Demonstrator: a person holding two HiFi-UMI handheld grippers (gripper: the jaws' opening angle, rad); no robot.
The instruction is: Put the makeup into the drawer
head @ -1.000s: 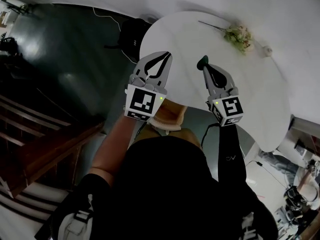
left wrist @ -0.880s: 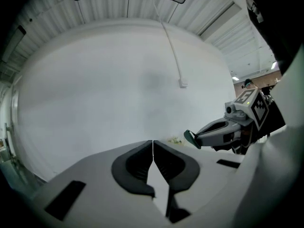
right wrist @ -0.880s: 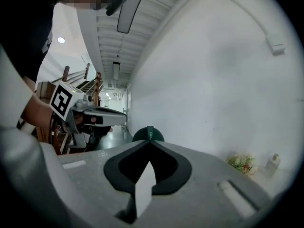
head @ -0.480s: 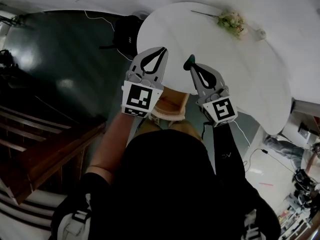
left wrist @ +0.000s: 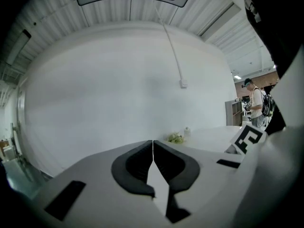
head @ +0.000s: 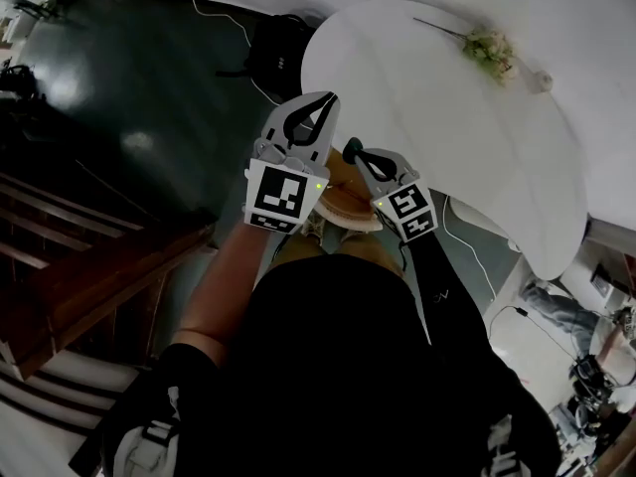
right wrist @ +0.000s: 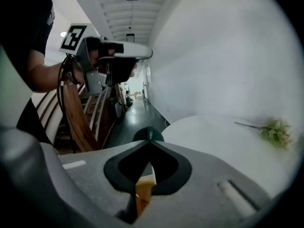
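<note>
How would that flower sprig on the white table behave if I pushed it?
The flower sprig looks light, so it would probably slide easily on the smooth table. Its thin stem and loose blossoms likely bend rather than stay stiff. Lying flat, it seems unlikely to roll or tip.

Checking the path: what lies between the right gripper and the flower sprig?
Only bare white tabletop between right gripper and flower sprig, per head view.

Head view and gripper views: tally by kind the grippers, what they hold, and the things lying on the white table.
grippers: 2, the left gripper and the right gripper
dark green makeup item: 1, in the right gripper's shut jaws
flower sprig: 1
small white object: 1
Total: 5
</note>
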